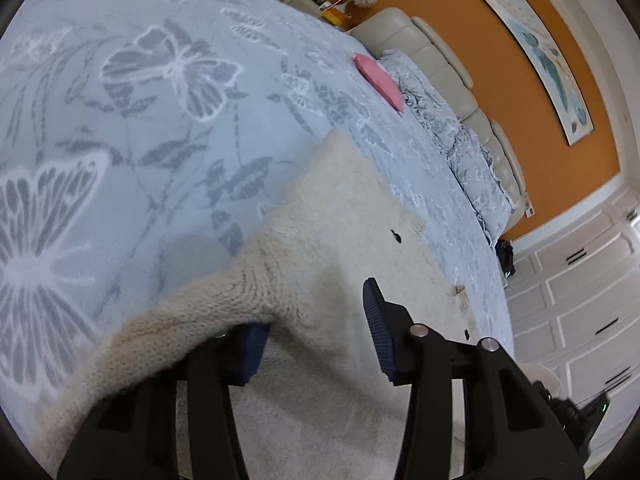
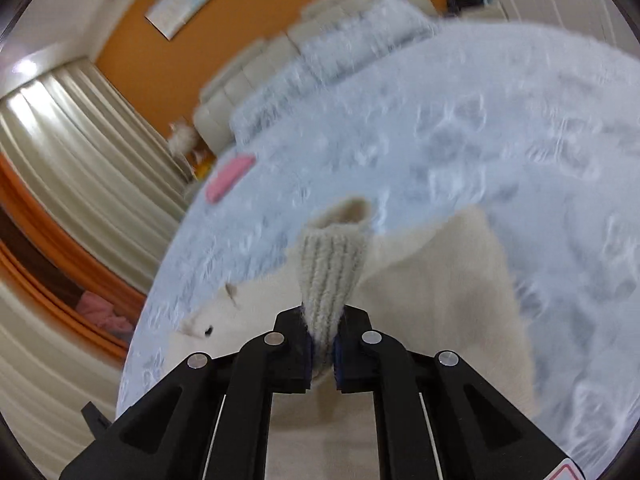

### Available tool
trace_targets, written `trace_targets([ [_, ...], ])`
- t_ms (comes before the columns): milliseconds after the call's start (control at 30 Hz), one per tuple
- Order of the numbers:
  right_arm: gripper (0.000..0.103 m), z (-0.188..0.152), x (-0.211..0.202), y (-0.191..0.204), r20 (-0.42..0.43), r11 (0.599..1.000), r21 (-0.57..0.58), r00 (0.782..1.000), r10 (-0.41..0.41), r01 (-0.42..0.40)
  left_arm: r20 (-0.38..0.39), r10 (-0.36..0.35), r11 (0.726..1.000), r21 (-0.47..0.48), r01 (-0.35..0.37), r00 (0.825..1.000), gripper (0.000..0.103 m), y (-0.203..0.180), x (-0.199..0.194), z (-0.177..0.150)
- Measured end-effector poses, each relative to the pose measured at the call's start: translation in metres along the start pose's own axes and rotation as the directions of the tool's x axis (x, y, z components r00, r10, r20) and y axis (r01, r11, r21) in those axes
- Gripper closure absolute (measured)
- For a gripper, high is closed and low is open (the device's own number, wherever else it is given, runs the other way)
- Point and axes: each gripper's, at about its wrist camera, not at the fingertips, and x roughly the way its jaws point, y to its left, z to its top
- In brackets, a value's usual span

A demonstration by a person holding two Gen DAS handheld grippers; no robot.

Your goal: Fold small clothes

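A small cream knitted sweater [image 1: 344, 216] lies on a pale blue bedspread with a butterfly pattern [image 1: 120, 120]. My left gripper [image 1: 316, 332] is open just above the sweater; a cream sleeve [image 1: 168, 332] drapes over its left finger, whose pad is partly hidden. In the right wrist view the sweater's body [image 2: 448, 280] lies flat on the bed. My right gripper [image 2: 322, 350] is shut on the ribbed cuff [image 2: 332, 264] of a sleeve, which stands up from between the jaws. This view is motion-blurred.
A folded pink garment lies further up the bed [image 1: 382, 78] [image 2: 228, 178]. A rumpled blue quilt [image 1: 460, 140] lies against the cream headboard [image 1: 440, 52]. White wardrobe doors [image 1: 580, 300] stand beyond the bed edge; curtains [image 2: 80, 152] hang on the other side.
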Motion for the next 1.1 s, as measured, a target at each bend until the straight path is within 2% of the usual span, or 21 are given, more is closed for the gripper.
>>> trace_targets([
  [33, 0.095, -0.002, 0.006, -0.012, -0.017, 0.999, 0.001, 0.999, -0.052, 0.052, -0.007, 0.0, 1.0, -0.003, 0.0, 1.0, 0.06, 0.0, 0.001, 0.0],
  [67, 0.094, -0.005, 0.021, -0.029, -0.088, 0.993, 0.011, 0.989, -0.12, 0.122, -0.014, 0.004, 1.0, 0.005, -0.004, 1.0, 0.06, -0.001, 0.002, 0.0],
  [100, 0.094, -0.012, 0.042, -0.052, -0.208, 0.979, 0.039, 0.959, -0.19, 0.202, -0.02, 0.018, 1.0, 0.021, -0.018, 1.0, 0.059, -0.003, 0.002, -0.001],
  [133, 0.096, -0.017, 0.048, -0.064, -0.253, 0.971, 0.075, 0.946, -0.201, 0.226, -0.025, 0.027, 0.999, 0.03, -0.027, 0.999, 0.058, -0.004, 0.003, -0.002],
  [167, 0.088, -0.017, 0.031, -0.062, -0.186, 0.974, 0.109, 0.966, -0.178, 0.2, -0.028, 0.037, 0.999, 0.037, -0.035, 0.999, 0.058, -0.006, 0.003, -0.003],
  [233, 0.072, -0.012, 0.004, -0.039, -0.071, 0.961, 0.095, 0.964, -0.255, 0.261, -0.026, 0.044, 0.998, 0.036, -0.043, 0.999, 0.057, -0.006, 0.003, -0.004],
  [267, 0.054, -0.012, -0.013, -0.019, 0.009, 0.961, 0.066, 0.963, -0.269, 0.268, -0.027, 0.045, 0.999, 0.03, -0.045, 0.999, 0.057, -0.007, 0.004, -0.004],
  [300, 0.047, -0.012, -0.019, -0.003, 0.042, 0.966, 0.034, 0.965, -0.259, 0.257, -0.028, 0.046, 0.999, 0.021, -0.045, 0.999, 0.057, -0.006, 0.004, -0.003],
  [333, 0.046, -0.012, -0.019, 0.019, 0.055, 0.975, -0.012, 0.974, -0.22, 0.221, -0.028, 0.045, 0.999, 0.015, -0.045, 0.999, 0.056, -0.006, 0.004, -0.003],
  [367, 0.046, -0.013, -0.005, 0.044, 0.005, 0.985, -0.069, 0.988, -0.156, 0.156, -0.029, 0.046, 0.999, 0.01, -0.046, 0.999, 0.056, -0.005, 0.003, -0.004],
  [433, 0.046, -0.016, 0.039, 0.088, -0.146, 0.984, -0.173, 0.987, -0.073, 0.047, -0.035, 0.047, 0.999, 0.006, -0.047, 0.998, 0.055, -0.005, 0.003, -0.004],
  [533, 0.046, -0.042, 0.108, 0.162, -0.307, 0.933, -0.348, 0.952, -0.016, -0.096, -0.044, 0.038, 0.999, -0.012, -0.038, 0.998, 0.054, -0.003, 0.002, -0.002],
  [633, 0.045, -0.069, 0.177, 0.22, -0.41, 0.846, -0.505, 0.91, -0.062, -0.17, -0.049, 0.031, 0.999, -0.022, -0.032, 0.998, 0.054, -0.001, 0.001, -0.002],
  [767, 0.043, -0.096, 0.239, 0.262, -0.486, 0.772, -0.591, 0.867, -0.109, -0.234, -0.047, 0.048, 0.999, 0.001, -0.048, 0.998, 0.054, -0.003, 0.003, -0.003],
  [800, 0.045, -0.102, 0.247, 0.264, -0.499, 0.764, -0.598, 0.858, -0.12, -0.242, -0.046, 0.054, 0.999, 0.01, -0.053, 0.998, 0.054, -0.004, 0.004, -0.004],
  [867, 0.098, -0.112, 0.264, 0.269, -0.549, 0.744, -0.601, 0.827, -0.119, -0.292, -0.043, 0.063, 0.998, 0.023, -0.062, 0.997, 0.054, -0.005, 0.004, -0.004],
  [900, 0.097, -0.111, 0.265, 0.273, -0.538, 0.731, -0.619, 0.833, -0.129, -0.287, -0.042, 0.065, 0.998, 0.025, -0.064, 0.997, 0.054, -0.006, 0.005, -0.004],
  [967, 0.098, -0.106, 0.257, 0.289, -0.484, 0.706, -0.649, 0.87, -0.094, -0.285, -0.041, 0.065, 0.998, 0.022, -0.064, 0.997, 0.054, -0.006, 0.005, -0.003],
  [1033, 0.098, -0.095, 0.249, 0.294, -0.438, 0.718, -0.637, 0.898, -0.039, -0.28, -0.04, 0.063, 0.998, 0.015, -0.063, 0.997, 0.054, -0.005, 0.006, -0.002],
  [1067, 0.098, -0.095, 0.256, 0.292, -0.436, 0.727, -0.635, 0.898, -0.057, -0.262, -0.04, 0.064, 0.998, 0.017, -0.064, 0.997, 0.054, -0.006, 0.006, -0.002],
  [1100, 0.098, -0.104, 0.276, 0.287, -0.463, 0.73, -0.643, 0.877, -0.13, -0.231, -0.042, 0.068, 0.997, 0.025, -0.067, 0.997, 0.054, -0.007, 0.007, -0.002],
])
